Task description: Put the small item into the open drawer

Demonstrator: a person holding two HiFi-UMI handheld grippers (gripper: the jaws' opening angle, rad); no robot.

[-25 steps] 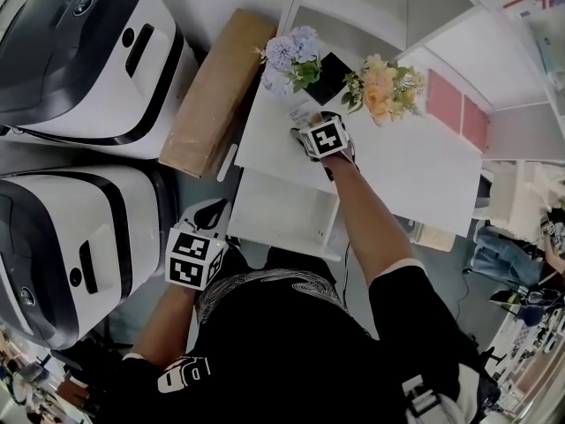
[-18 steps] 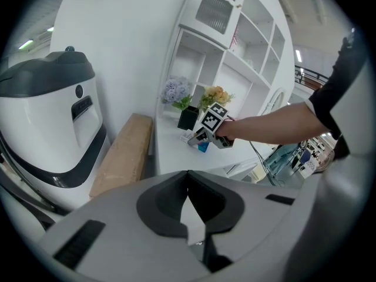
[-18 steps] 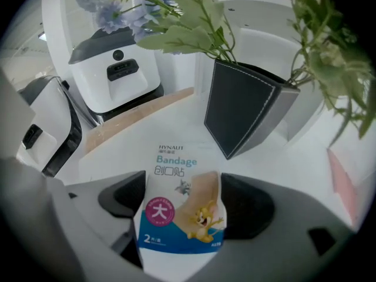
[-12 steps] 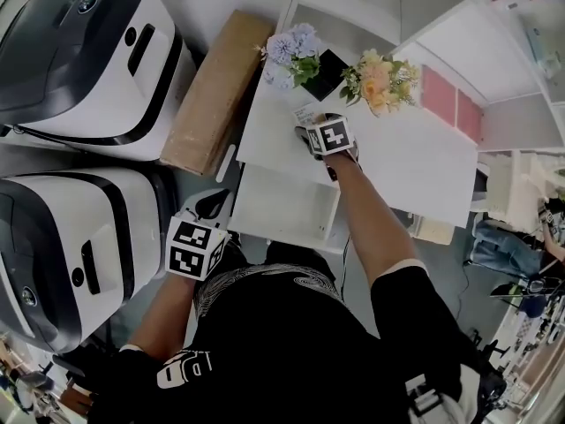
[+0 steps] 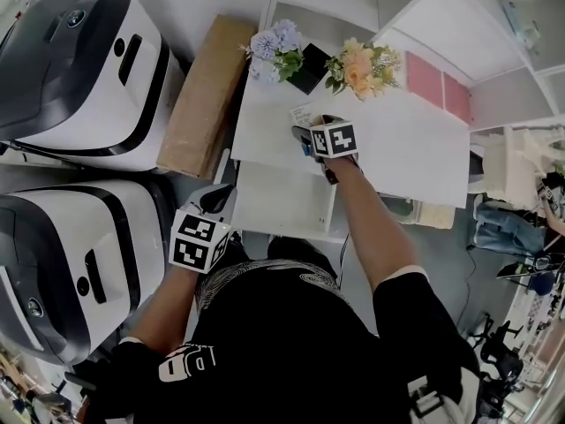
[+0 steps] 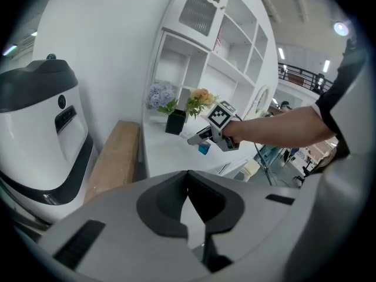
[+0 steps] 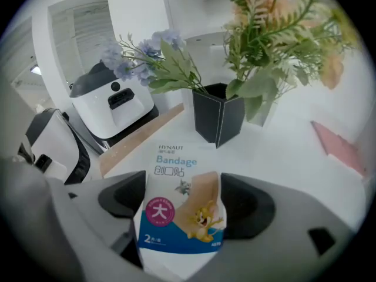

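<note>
One packet (image 7: 179, 216) bound for the drawer (image 5: 282, 203)
Right gripper (image 5: 305, 138) pinches it to carry; left gripper (image 5: 214, 203) waits clenched, empty.

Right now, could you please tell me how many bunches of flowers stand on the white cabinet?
2: a blue bunch left of the black vase, and a peach bunch right of it. None looks hidden.

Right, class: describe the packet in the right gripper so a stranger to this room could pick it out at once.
Find the white cabinet top with two bunches of flowers. Near the black vase, the jaws of the right gripper are shut on a flat packet. Its print sets it apart: white and blue, marked "Bandage", with a cartoon mouse.
</note>
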